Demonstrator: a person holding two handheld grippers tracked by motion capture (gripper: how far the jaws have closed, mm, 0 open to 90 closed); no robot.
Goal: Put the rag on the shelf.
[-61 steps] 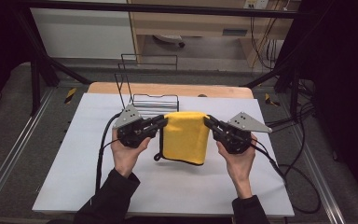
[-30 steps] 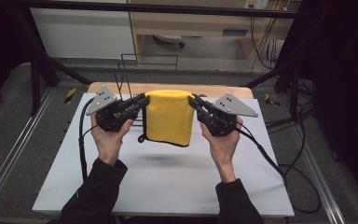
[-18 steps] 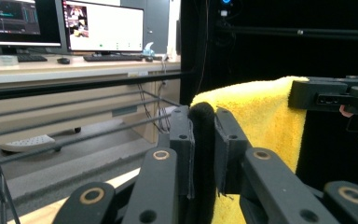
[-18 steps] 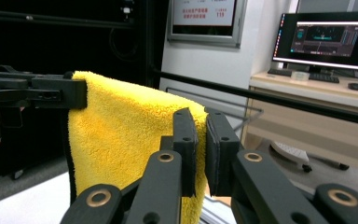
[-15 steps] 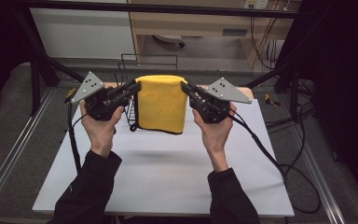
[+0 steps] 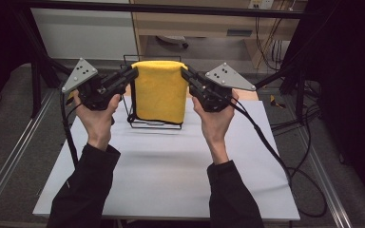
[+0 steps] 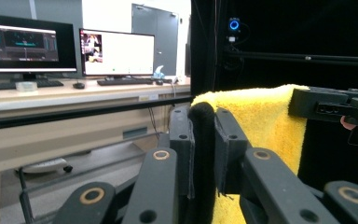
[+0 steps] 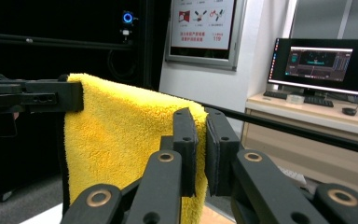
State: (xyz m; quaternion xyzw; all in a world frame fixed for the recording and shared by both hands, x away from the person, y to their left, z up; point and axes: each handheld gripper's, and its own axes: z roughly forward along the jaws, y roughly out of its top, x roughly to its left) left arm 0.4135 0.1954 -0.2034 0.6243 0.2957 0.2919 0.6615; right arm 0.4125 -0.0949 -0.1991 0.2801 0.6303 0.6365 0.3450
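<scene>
Now we pinch the yellow towel (image 6: 160, 90) taut between left gripper (image 6: 134, 72) and right gripper (image 6: 184, 72), both clamped on its top corners, so it clears the wire rack (image 6: 134, 110) below.

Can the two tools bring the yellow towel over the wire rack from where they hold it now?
Probably yes. Left tool and right tool are each shut on a top corner of the yellow towel, which hangs in front of the wire rack with nothing between.

High view above the table (image 6: 171, 180); gripper views close, level, sharing the towel (image 6: 159, 90).
</scene>
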